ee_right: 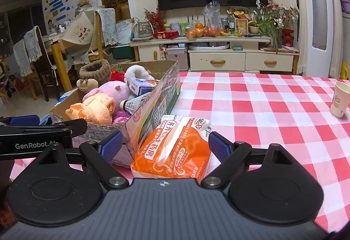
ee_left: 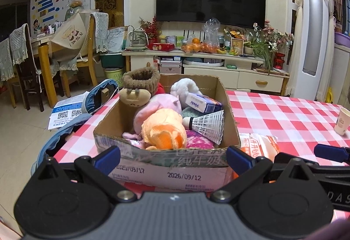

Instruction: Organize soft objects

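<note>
Both grippers level, spread: left gripper facing box, right gripper straddling tissue pack

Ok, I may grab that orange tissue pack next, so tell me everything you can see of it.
The orange tissue pack is a soft, glossy plastic pack, orange with white panels and printed Chinese characters, wrinkled on top and apparently sealed. It lies flat on the checked tablecloth, right beside the cardboard box, possibly touching its side. The right gripper is open, its fingers either side of the pack, not visibly clamping it.
</note>
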Tool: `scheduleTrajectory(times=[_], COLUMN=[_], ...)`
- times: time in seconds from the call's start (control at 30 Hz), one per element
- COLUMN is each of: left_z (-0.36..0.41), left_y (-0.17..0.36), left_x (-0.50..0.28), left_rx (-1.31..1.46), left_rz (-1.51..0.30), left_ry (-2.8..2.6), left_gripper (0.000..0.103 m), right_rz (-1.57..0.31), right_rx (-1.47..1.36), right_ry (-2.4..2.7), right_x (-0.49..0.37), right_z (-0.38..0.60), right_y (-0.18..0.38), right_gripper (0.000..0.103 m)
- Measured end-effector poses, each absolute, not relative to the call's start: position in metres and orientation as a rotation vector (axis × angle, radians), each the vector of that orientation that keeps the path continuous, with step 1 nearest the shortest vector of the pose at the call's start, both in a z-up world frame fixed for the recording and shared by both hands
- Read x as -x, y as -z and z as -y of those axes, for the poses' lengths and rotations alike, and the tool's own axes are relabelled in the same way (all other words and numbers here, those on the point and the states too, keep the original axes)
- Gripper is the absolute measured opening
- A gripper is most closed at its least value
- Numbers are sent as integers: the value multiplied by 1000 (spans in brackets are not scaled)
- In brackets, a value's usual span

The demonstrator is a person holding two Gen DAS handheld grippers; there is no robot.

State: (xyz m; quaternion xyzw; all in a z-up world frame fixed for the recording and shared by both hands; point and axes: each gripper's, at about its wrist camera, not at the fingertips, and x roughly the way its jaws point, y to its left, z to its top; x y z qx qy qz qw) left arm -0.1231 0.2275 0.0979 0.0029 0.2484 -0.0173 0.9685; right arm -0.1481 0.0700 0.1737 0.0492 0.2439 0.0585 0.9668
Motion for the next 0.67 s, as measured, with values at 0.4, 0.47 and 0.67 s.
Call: scheduleTrajectory(times=[0.4, 0.47, 0.67], left_z=[-227, -224, -205], left_y=[-92, -91, -94], left_x=[120, 119, 114], left_rx=[14, 19, 10], left_rz=[-525, -527, -516], left_ry=[32, 35, 51], left_gripper=[102, 102, 102], right_rz=[-468, -463, -467], right_rx=[-70, -69, -99], right_ry=[-115, -115, -121], right_x=[149, 149, 147], right_z=[-72, -71, -59], right_y=[-170, -169, -166], right_gripper=[103, 103, 103])
